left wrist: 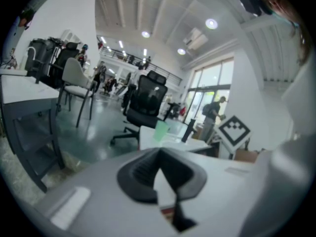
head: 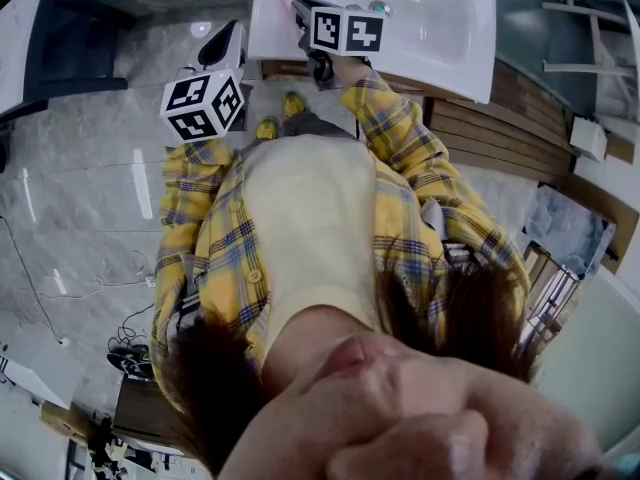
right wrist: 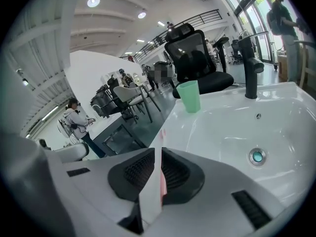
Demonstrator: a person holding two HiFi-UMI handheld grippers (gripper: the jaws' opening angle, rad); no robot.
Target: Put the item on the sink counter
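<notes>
We see left claw (head: 222, 46) at 11 o'clock, marker cube over grey marble floor (head: 90, 198). Right claw (head: 303, 13) at 12 o'clock, over near rim of white sink worktop (head: 440, 38); drain (head: 378, 8) just beyond its cube. Yellow plaid sleeve (head: 420, 158) runs up to right claw. Yellow shoes (head: 293, 103) on floor between claws. Wooden cabinet (head: 500, 118) at 2 o'clock. Cables (head: 125, 338) at 8 o'clock.

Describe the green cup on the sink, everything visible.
The green cup is a plain pale-green tumbler, plastic by its look, wider at the top than at the base. It stands upright on the flat rim of the white sink, apart from the black faucet. Nothing else touches it.
</notes>
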